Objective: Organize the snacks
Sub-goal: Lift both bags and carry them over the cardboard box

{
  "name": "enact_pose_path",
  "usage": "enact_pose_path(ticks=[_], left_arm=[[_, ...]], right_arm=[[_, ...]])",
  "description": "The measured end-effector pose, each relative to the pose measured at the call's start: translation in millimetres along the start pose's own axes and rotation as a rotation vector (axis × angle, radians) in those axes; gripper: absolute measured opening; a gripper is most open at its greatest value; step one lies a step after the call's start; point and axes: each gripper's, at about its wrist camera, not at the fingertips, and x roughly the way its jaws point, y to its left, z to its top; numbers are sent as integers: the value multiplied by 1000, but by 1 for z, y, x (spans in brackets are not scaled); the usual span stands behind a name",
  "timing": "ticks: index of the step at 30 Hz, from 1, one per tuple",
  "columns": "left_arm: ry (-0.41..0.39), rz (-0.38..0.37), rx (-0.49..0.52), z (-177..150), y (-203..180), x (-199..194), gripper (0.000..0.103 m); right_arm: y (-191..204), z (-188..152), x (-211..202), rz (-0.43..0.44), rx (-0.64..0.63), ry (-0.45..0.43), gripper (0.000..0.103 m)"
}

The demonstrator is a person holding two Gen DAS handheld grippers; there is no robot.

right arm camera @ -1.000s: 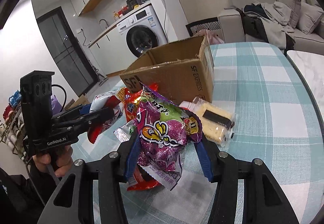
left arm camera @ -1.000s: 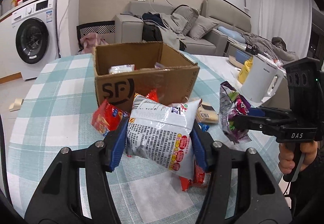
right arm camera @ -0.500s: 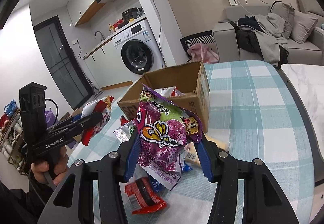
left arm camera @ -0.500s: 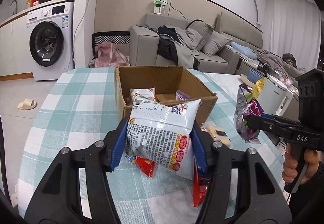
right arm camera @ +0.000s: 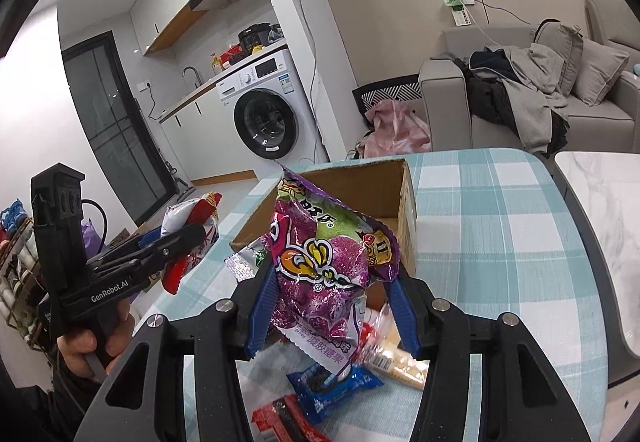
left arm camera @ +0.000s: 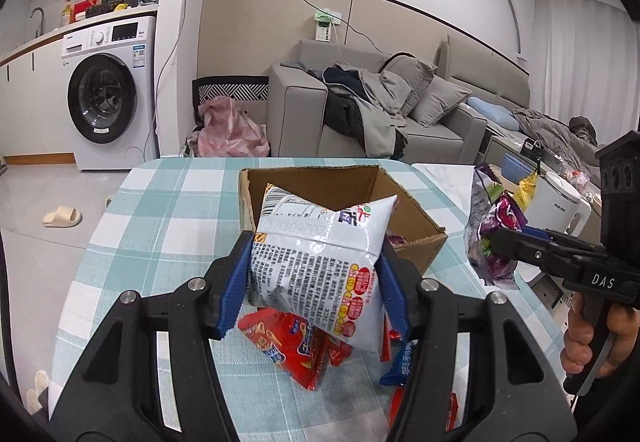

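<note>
My left gripper (left arm camera: 314, 282) is shut on a white snack bag (left arm camera: 320, 262) with black print and red circles, held in the air in front of the open cardboard box (left arm camera: 416, 238). My right gripper (right arm camera: 332, 302) is shut on a purple and green candy bag (right arm camera: 324, 262), also raised in front of the same box (right arm camera: 408, 218). Each gripper shows in the other's view: the right one (left arm camera: 504, 242) with its purple bag (left arm camera: 490, 230) at the right, the left one (right arm camera: 188, 238) with its white bag (right arm camera: 192, 218) at the left. Loose snacks lie on the table below: red packets (left arm camera: 288, 346) and a blue packet (right arm camera: 332, 386).
The table wears a teal and white checked cloth (left arm camera: 160, 210). A white kettle (left arm camera: 556, 202) stands at its right side. A pale wrapped snack (right arm camera: 400, 362) lies near the box. Behind are a grey sofa (left arm camera: 400, 110) with clothes and a washing machine (left arm camera: 108, 98).
Both grippers have risen with their bags. The box now sits lower in both views and its inside shows; the loose packets have dropped toward the bottom of the frames.
</note>
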Motion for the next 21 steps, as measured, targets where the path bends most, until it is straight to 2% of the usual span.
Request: enact_pose_path(ticks=[21], left_arm=[[10, 34, -14, 43, 17, 52, 55]], right_arm=[[2, 47, 45, -27, -7, 11, 53]])
